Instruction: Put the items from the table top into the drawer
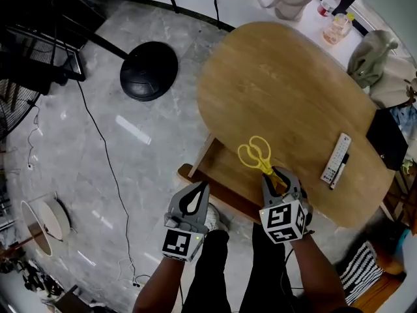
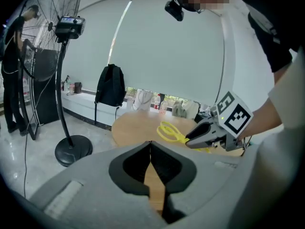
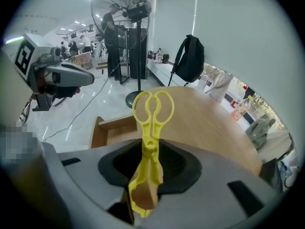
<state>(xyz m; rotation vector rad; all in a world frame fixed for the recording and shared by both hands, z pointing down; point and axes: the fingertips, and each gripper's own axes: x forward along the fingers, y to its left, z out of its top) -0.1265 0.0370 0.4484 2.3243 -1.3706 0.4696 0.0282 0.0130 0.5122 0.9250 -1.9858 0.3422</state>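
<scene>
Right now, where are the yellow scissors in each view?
Head view: yellow scissors just below centre.
Left gripper view: right of centre, mid-height.
Right gripper view: dead centre, held in the right claw.
Shared landmark: round wooden table.

I see black fan base point(image 1: 148, 70) on grey floor point(image 1: 163, 149) | thin cable point(image 1: 104, 142) trailing past it | backpack point(image 2: 110, 86) by window ledge point(image 2: 81, 99) | bottles point(image 1: 337, 26) top right | striped bag point(image 1: 360, 270) lower right

Grey left gripper point(image 1: 197, 191) (square-marked cube point(image 1: 180, 242))
</scene>
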